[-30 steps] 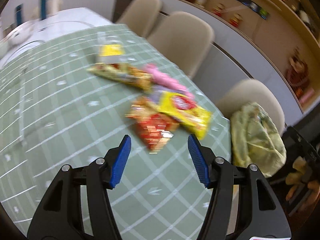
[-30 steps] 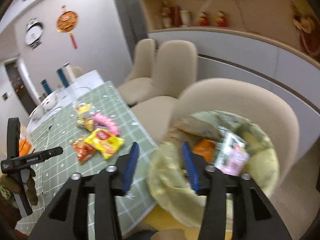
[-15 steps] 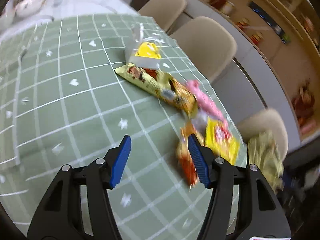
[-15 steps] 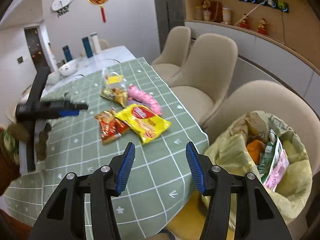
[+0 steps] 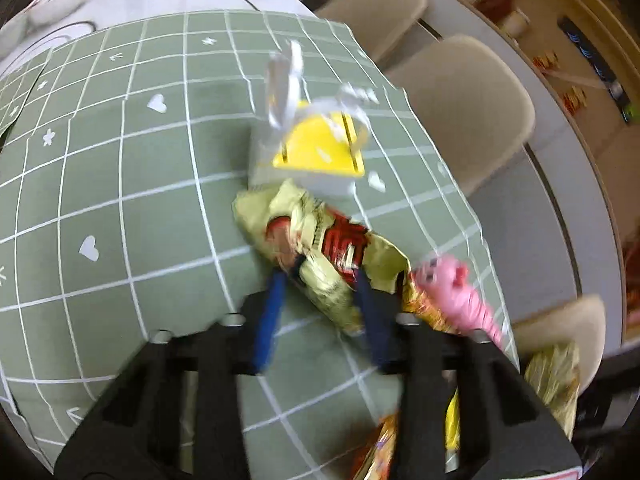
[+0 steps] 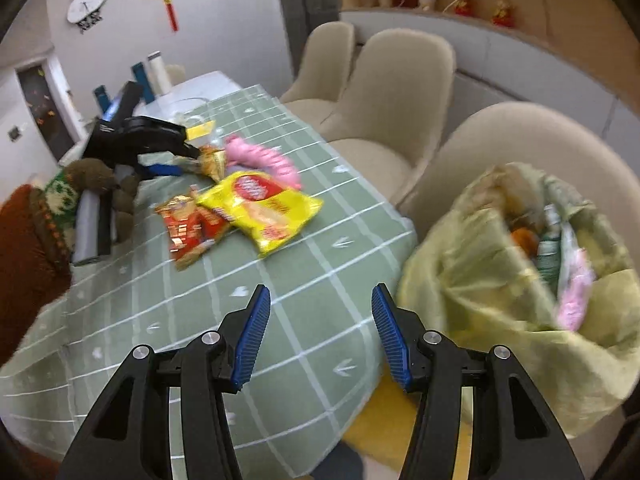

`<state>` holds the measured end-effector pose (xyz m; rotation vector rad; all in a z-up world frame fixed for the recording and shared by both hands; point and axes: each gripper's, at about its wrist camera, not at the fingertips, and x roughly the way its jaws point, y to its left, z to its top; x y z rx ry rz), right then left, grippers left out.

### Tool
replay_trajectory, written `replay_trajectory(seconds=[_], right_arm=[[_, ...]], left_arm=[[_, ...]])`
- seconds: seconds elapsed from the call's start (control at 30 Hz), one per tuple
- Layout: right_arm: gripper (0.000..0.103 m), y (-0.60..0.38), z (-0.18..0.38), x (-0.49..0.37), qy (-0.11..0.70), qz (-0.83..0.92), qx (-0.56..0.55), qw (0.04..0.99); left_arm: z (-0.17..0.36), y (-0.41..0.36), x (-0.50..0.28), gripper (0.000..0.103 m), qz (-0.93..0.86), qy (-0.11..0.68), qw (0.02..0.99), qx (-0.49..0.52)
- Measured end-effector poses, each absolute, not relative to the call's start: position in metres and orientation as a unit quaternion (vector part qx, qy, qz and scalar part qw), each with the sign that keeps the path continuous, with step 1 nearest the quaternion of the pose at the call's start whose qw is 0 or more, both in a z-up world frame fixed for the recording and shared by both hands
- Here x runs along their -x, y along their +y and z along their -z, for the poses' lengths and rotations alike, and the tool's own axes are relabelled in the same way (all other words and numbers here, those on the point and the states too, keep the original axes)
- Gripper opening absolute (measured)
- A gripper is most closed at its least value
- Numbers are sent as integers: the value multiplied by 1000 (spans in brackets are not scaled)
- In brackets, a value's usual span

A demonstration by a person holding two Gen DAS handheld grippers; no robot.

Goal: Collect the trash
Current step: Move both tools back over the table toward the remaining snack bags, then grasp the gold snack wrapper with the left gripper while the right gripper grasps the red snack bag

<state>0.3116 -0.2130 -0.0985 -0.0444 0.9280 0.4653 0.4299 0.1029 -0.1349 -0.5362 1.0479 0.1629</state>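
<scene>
A crumpled gold and red snack wrapper (image 5: 320,236) lies on the green checked tablecloth (image 5: 120,200). My left gripper (image 5: 320,280) straddles its near end; the jaws are closing and both blue pads touch its sides. Past it lies a clear packet with a yellow card (image 5: 316,148), and to the right a pink packet (image 5: 460,292). In the right wrist view the left gripper (image 6: 180,160) sits at the gold wrapper (image 6: 210,160). Closer lie a yellow snack bag (image 6: 260,208) and a red wrapper (image 6: 188,228). My right gripper (image 6: 320,308) hangs open and empty over the table's near corner.
A yellow-green trash bag (image 6: 500,280) holding several discarded items sits on the nearest beige chair (image 6: 520,136), right of the table. Two more beige chairs (image 6: 392,92) line the table's right side. A person's brown sleeve (image 6: 28,240) is at the left. Bottles and dishes stand at the far end.
My left gripper moved forward and down from the red and yellow bags onto the gold wrapper, and its jaws narrowed around it. My right gripper swung from the trash bag toward the table.
</scene>
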Motion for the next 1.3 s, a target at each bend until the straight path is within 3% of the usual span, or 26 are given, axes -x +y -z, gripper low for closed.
replay_trajectory(seconds=[0.13, 0.57, 0.7, 0.87, 1.0, 1.3], right_arm=[[50, -191, 99, -312, 441, -262, 43, 858], [50, -99, 116, -315, 450, -381, 79, 804], [50, -80, 128, -307, 463, -380, 86, 797], [50, -65, 118, -277, 427, -370, 109, 818], [50, -38, 121, -247, 392, -385, 200, 811], [47, -98, 135, -282, 403, -253, 244, 845]], left_arm=[[131, 103, -398, 20, -43, 506, 833, 218], [116, 125, -300, 20, -17, 526, 835, 159], [112, 132, -284, 30, -38, 514, 841, 164], [99, 132, -278, 31, -62, 496, 850, 167], [93, 128, -273, 32, -66, 487, 853, 179], [98, 126, -258, 33, -71, 499, 845, 180]])
